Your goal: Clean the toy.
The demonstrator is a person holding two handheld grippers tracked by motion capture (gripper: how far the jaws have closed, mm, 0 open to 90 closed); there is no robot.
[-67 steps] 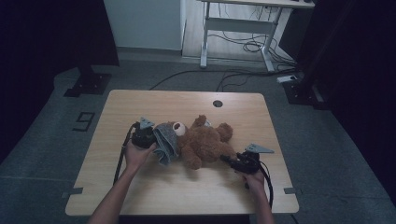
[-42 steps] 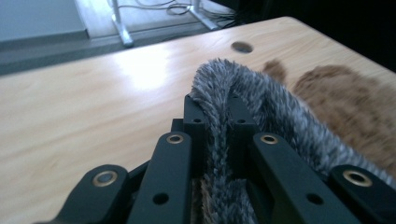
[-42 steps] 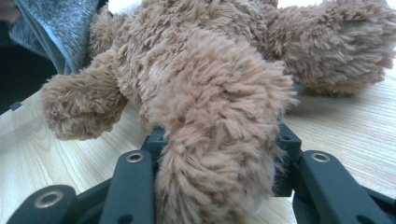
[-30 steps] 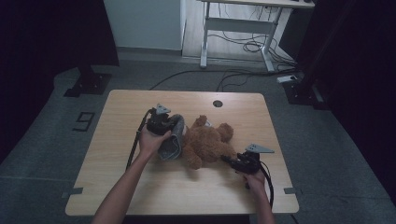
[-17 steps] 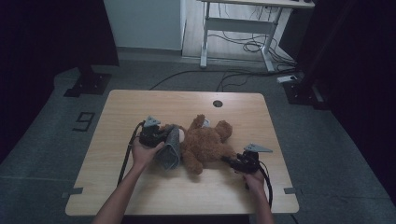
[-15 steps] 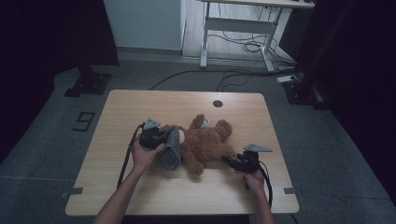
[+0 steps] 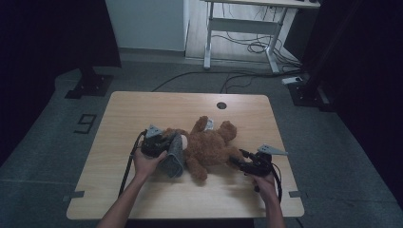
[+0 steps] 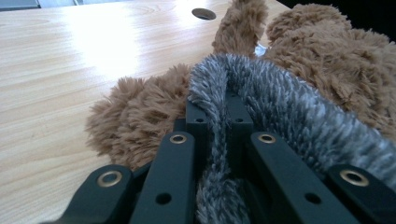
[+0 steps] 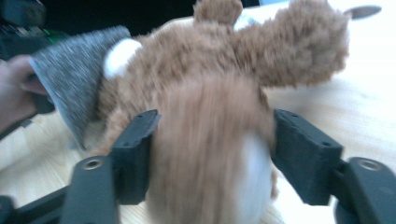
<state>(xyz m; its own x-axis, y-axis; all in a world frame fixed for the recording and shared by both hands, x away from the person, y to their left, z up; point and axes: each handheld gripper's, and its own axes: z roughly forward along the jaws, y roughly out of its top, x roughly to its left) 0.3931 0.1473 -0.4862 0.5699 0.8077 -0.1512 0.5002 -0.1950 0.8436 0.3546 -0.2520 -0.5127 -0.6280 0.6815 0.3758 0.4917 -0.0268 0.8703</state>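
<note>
A brown teddy bear (image 7: 214, 145) lies on its back across the middle of the wooden table (image 7: 142, 109). A grey furry cloth (image 7: 173, 156) drapes against its left side. My left gripper (image 7: 157, 145) is shut on that cloth (image 8: 280, 107), whose edge runs between the jaws (image 8: 217, 105), with brown fur (image 8: 140, 121) just beyond. My right gripper (image 7: 240, 164) holds the bear's leg at the right. In the right gripper view the blurred leg (image 9: 210, 154) fills the gap between the two jaws (image 9: 215, 140), and the grey cloth (image 9: 70, 79) and the other hand show at the left.
A round cable hole (image 7: 221, 105) sits near the table's far edge. A white tag (image 7: 209, 124) lies by the bear's upper limb. A desk frame and cables (image 7: 247, 42) stand on the floor beyond the table.
My left gripper lifted the grey cloth up and toward the bear, then brought it down against the bear's side. The right gripper stayed on the leg.
</note>
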